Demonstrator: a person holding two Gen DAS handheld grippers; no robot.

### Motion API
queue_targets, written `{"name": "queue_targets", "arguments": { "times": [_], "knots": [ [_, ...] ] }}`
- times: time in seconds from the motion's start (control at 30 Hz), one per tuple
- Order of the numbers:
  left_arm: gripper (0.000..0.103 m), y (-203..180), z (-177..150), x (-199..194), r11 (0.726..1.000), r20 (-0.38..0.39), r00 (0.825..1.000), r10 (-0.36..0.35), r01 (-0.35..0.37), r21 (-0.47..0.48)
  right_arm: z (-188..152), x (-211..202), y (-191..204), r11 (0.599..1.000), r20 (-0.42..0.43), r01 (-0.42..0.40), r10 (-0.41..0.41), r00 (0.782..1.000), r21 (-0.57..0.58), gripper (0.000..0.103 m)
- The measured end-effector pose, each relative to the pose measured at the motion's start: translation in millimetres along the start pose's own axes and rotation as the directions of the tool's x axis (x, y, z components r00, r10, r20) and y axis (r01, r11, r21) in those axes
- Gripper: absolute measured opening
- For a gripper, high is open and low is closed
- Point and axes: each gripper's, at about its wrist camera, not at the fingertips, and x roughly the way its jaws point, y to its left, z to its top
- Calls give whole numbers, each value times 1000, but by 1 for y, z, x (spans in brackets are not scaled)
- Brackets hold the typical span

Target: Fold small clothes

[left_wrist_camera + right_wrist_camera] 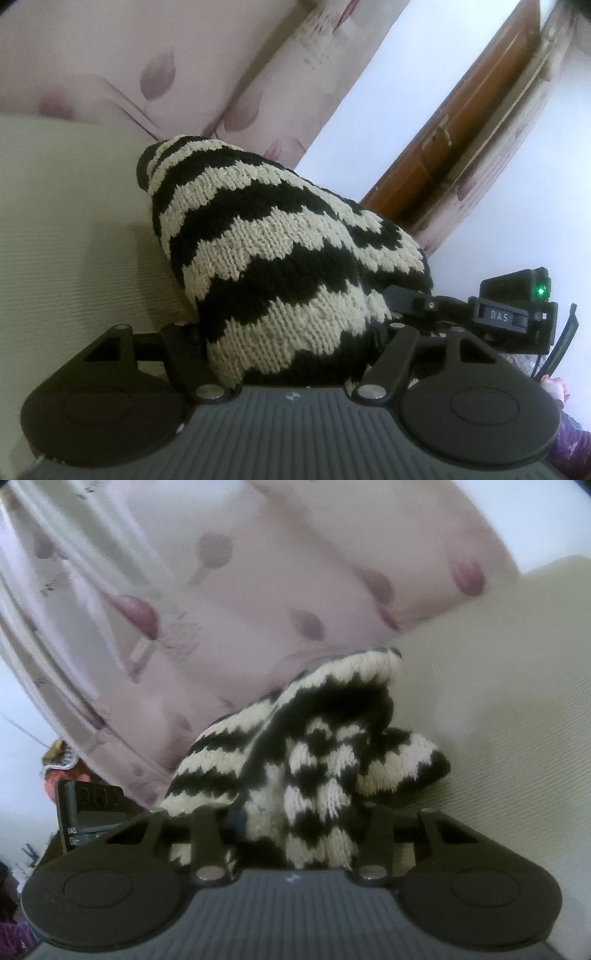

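A black-and-cream zigzag knitted garment (280, 266) is gripped, bunched, by the left gripper (291, 332) and right gripper (291, 812); a brown door (461, 140) is seen only from the left wrist

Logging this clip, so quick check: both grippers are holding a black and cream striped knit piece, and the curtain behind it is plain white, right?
Not quite. The curtain is pale pink with mauve petal shapes, as the right wrist view shows. The rest holds: left gripper and right gripper both grip the black and cream knit piece.

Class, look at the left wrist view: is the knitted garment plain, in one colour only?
No: the knitted garment shows black and cream zigzag stripes across its whole visible surface, bunched between the left tongs.
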Motion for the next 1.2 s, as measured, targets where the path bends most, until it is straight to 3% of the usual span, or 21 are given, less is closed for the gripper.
{"name": "queue_targets", "arguments": {
  "times": [0.23, 0.43, 0.63, 0.83, 0.97, 1.0, 1.03, 1.13, 1.2],
  "knots": [
    [70, -17, -19, -83, 995, 25, 996, 86, -87, 48, -33, 0, 61, 996, -1, -87, 87, 996, 0, 43],
    [71, -15, -46, -126, 989, 30, 990, 140, -141, 47, -69, 7, 88, 991, -25, -133, 134, 991, 20, 43],
    [71, 0, -74, -149, 982, 23, 983, 180, -181, 47, -100, 15, 94, 991, -59, -126, 128, 990, 44, 43],
    [78, 9, -93, -139, 965, 17, 969, 246, -246, 86, -118, 31, 88, 996, -86, -71, 76, 993, 62, 43],
    [89, 12, -108, -136, 943, 65, 949, 309, -315, 104, -129, 35, 92, 999, -97, 6, -9, 995, -34, 45],
    [97, 11, -111, -138, 935, 89, 941, 328, -336, 108, -131, 35, 93, 999, -88, 17, -21, 996, -48, 48],
    [103, 9, -114, -139, 923, 121, 928, 353, -367, 116, -133, 35, 95, 996, -75, 39, -45, 996, -79, 52],
    [103, -5, -123, -142, 883, 196, 891, 410, -442, 160, -141, 35, 102, 983, -38, 91, -98, 994, -157, 59],
    [103, -17, -125, -143, 850, 244, 857, 453, -498, 171, -145, 30, 107, 975, 3, 124, -126, 992, -184, 64]
  ]
}}
